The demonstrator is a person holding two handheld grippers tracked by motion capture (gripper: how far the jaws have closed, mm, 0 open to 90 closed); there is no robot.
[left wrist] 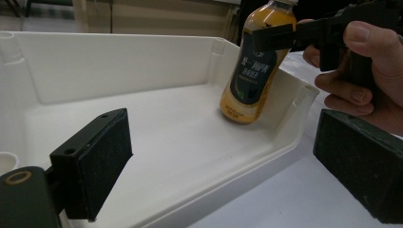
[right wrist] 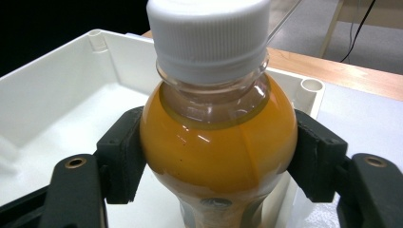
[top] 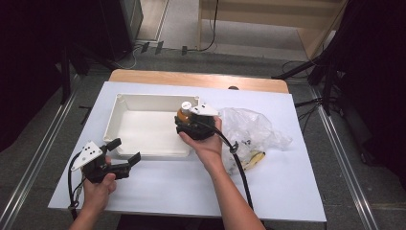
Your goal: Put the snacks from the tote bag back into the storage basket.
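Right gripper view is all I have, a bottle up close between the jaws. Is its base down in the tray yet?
Observer: Yes, the bottle tilts, its base on the tray floor in a corner.
Operator: What is the left gripper doing?
Observer: The left gripper is open and holds nothing, near the tray's front edge.
Operator: Anything else on the table?
Observer: A crumpled clear plastic bag lies beside the tray, with a banana at its near edge.

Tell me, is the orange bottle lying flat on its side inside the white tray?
No, the orange bottle stands tilted in a corner of the white tray, its base on the tray floor, with the right gripper clamped on its shoulder.
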